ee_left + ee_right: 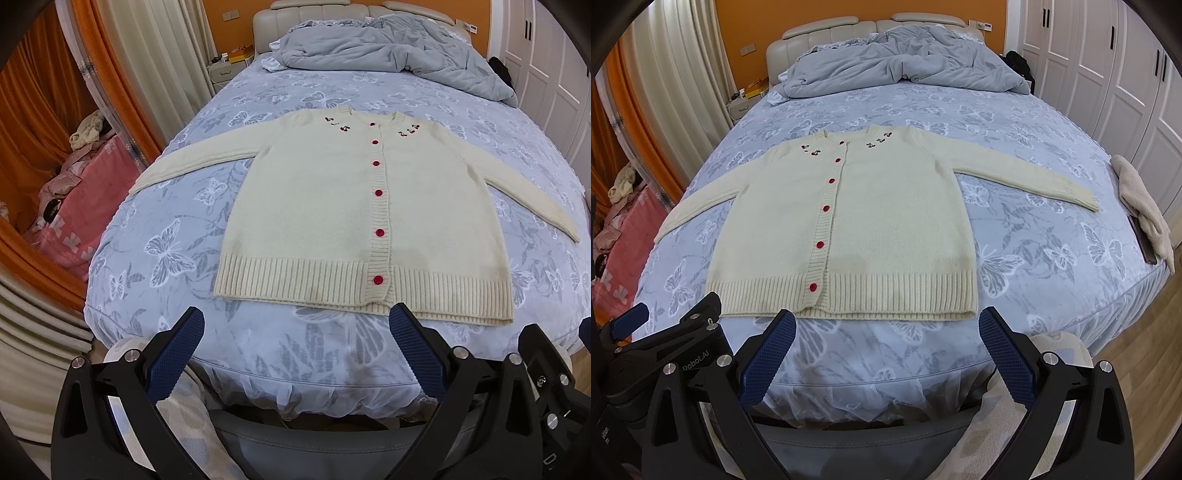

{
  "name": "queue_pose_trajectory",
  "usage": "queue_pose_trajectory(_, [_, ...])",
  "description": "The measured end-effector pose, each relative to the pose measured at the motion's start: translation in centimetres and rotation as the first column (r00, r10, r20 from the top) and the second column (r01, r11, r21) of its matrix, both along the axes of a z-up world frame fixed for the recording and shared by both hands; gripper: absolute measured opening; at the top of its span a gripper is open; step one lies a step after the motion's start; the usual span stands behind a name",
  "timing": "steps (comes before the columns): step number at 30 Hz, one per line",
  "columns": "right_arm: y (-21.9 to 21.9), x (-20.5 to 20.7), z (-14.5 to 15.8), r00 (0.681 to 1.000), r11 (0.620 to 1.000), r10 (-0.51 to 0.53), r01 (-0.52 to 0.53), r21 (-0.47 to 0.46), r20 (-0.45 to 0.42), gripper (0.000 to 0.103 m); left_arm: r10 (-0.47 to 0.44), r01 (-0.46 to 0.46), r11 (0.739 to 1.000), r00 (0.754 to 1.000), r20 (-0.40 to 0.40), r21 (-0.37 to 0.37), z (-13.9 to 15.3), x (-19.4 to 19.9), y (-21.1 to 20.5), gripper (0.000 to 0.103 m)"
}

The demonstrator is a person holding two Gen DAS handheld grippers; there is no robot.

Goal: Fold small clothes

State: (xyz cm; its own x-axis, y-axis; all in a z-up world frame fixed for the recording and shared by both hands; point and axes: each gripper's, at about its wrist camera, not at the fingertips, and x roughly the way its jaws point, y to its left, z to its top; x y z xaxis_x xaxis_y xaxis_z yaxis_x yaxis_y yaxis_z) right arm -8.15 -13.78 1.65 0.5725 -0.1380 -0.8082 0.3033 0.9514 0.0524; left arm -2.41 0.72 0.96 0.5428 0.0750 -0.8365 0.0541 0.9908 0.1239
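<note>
A cream knit cardigan (317, 206) with red buttons and cherry embroidery lies flat, front up, on the blue butterfly bedsheet (177, 243), both sleeves spread out sideways. It also shows in the right wrist view (886, 221). My left gripper (295, 325) is open and empty, held above the foot of the bed just short of the cardigan's ribbed hem. My right gripper (886, 325) is open and empty too, also just short of the hem. The left gripper's body shows at the lower left of the right wrist view (665, 332).
A crumpled grey duvet (901, 62) lies at the head of the bed. A beige cloth (1141, 206) and a dark phone (1143, 240) lie at the bed's right edge. Pink bedding (81, 218) is to the left, white wardrobes (1108, 74) to the right.
</note>
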Motion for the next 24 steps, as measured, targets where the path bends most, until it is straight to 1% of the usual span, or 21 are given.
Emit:
queue_pose_trajectory(14, [0.0, -0.2, -0.2, 1.000, 1.000, 0.003, -0.003, 0.002, -0.011, 0.098, 0.006, -0.006, 1.000, 1.000, -0.006, 0.007, -0.1, 0.2, 0.0, 0.098])
queue_pose_trajectory(24, [-0.4, 0.9, -1.6, 0.999, 1.000, 0.003, -0.002, 0.012, -0.040, 0.098, 0.014, -0.014, 1.000, 1.000, -0.026, 0.016, -1.1, 0.8, 0.0, 0.098])
